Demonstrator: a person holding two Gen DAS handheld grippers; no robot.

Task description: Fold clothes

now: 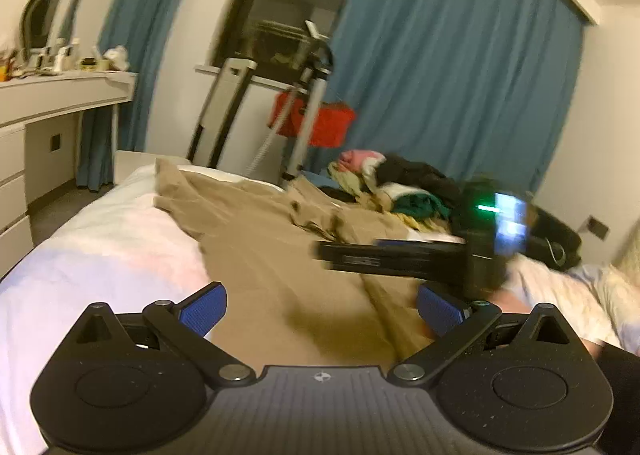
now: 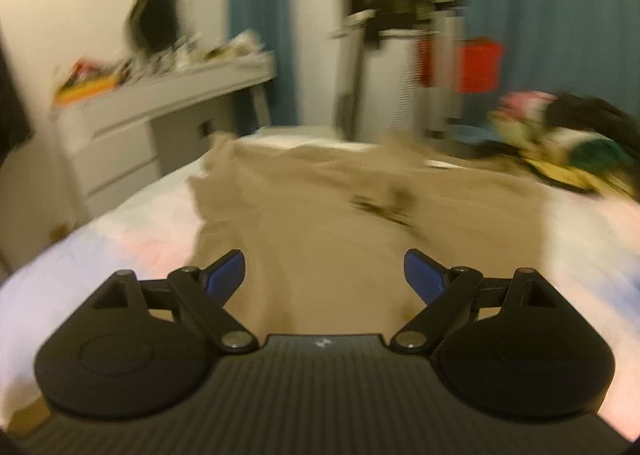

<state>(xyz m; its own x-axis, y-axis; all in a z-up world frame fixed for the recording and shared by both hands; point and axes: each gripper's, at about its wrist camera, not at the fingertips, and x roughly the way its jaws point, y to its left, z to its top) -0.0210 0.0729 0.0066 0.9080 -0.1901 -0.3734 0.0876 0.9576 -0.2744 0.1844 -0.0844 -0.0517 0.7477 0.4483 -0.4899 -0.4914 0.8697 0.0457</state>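
Note:
A pair of tan trousers [image 1: 260, 239] lies spread flat along the white bed [image 1: 100, 247], with its waist end near me. It also shows in the right wrist view [image 2: 320, 215]. My left gripper [image 1: 320, 313] is open and empty, held just above the near part of the trousers. My right gripper [image 2: 324, 275] is open and empty over the same end. Its black body with a lit screen shows blurred in the left wrist view [image 1: 440, 251], off to the right.
A pile of mixed clothes [image 1: 400, 187] sits at the bed's far right, and shows in the right wrist view [image 2: 560, 139]. A white dresser [image 1: 60, 103] with clutter stands left. A garment steamer stand [image 1: 304, 95], a red box [image 1: 316, 123] and blue curtains [image 1: 460, 75] are behind.

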